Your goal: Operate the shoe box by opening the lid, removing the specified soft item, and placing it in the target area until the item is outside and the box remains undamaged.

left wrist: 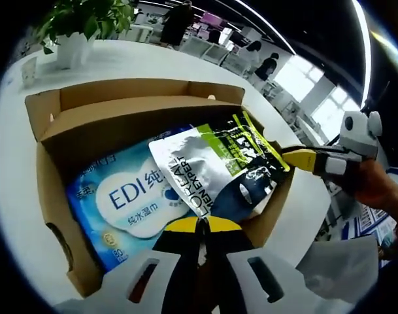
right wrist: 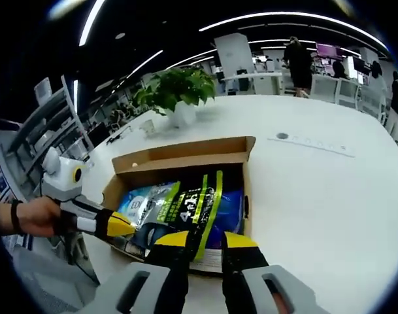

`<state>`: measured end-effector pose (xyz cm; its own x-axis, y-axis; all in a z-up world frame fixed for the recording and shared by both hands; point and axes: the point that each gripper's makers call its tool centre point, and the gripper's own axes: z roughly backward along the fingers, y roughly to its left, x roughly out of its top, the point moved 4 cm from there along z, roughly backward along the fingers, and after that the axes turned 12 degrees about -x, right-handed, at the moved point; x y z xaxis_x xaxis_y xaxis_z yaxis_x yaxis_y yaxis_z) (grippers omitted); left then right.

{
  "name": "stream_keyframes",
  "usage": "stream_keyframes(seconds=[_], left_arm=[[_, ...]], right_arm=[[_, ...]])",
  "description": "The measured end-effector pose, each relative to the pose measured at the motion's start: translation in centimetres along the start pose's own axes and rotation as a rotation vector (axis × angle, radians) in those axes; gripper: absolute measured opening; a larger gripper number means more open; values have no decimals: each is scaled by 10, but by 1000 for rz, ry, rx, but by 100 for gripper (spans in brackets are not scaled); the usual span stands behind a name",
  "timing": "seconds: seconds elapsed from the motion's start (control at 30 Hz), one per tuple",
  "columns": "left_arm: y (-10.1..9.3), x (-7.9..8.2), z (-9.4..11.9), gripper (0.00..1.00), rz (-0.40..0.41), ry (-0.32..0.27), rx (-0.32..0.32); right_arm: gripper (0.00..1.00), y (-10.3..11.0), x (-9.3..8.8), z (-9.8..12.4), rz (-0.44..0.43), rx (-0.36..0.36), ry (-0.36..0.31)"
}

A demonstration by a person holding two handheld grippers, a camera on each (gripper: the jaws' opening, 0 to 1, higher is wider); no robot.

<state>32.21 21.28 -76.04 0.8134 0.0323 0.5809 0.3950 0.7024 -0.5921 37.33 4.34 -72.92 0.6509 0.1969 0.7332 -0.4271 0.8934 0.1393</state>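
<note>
Fingers (right wrist: pixel 185 243) shut on silver pouch (right wrist: pixel 185 209).

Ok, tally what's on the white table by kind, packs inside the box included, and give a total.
Cardboard shoe box, lid open: 1
Silver-and-green pouch, held by both claws: 1
Blue wet-wipes pack, lying in the box: 1
Potted plant: 1
Total: 4
</note>
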Motion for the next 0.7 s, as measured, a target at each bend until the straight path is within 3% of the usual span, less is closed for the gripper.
stream_keyframes(seconds=[0.2, 0.4, 0.7], left_arm=[[1, 0, 0, 0, 2, 0, -1], [1, 0, 0, 0, 5, -9, -1], [-2, 2, 2, 0, 9, -26, -11]], right_arm=[[13, 4, -6, -5, 19, 12, 22], [0, 7, -7, -6, 43, 18, 19], [0, 10, -4, 0, 31, 35, 2]])
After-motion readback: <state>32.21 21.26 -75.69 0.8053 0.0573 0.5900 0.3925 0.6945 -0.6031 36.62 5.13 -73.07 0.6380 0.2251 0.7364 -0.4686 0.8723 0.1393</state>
